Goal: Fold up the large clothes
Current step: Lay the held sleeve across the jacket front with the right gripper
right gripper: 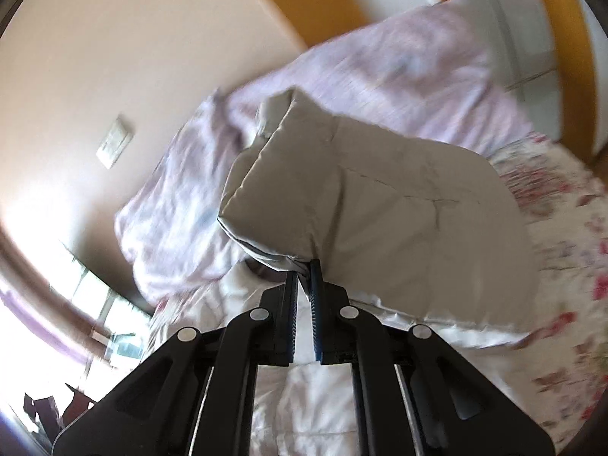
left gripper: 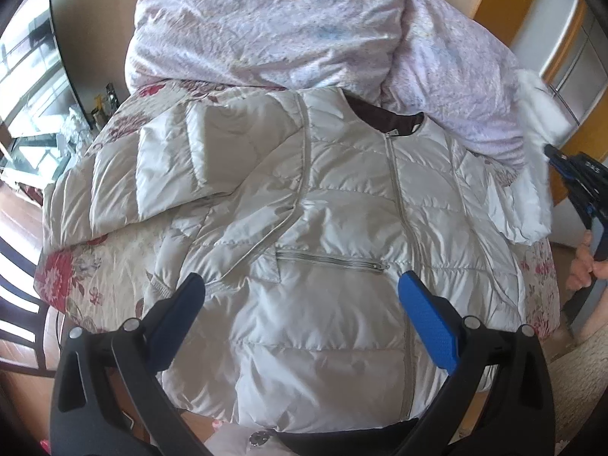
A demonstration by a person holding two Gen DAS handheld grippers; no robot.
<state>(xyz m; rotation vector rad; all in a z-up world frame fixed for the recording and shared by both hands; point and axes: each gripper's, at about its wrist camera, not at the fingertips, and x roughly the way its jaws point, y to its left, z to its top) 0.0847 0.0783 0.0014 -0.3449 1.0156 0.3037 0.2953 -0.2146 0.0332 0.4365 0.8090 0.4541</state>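
A pale grey quilted puffer jacket (left gripper: 334, 235) lies front up on a floral bedspread (left gripper: 98, 266), zipped, its left sleeve folded across the chest. My left gripper (left gripper: 300, 285) is open and empty, just above the jacket's lower front. My right gripper (right gripper: 304, 266) is shut on the cuff of the jacket's right sleeve (right gripper: 380, 205) and holds it lifted off the bed. The right gripper also shows at the right edge of the left wrist view (left gripper: 558, 159), with the raised sleeve (left gripper: 532, 174) blurred beside it.
A crumpled lilac duvet (left gripper: 288, 26) is heaped at the far side of the bed behind the jacket collar. A window and glass shelves (left gripper: 34, 87) stand to the left. A wooden wardrobe (left gripper: 570, 38) is at the right. A light switch (right gripper: 114, 144) is on the wall.
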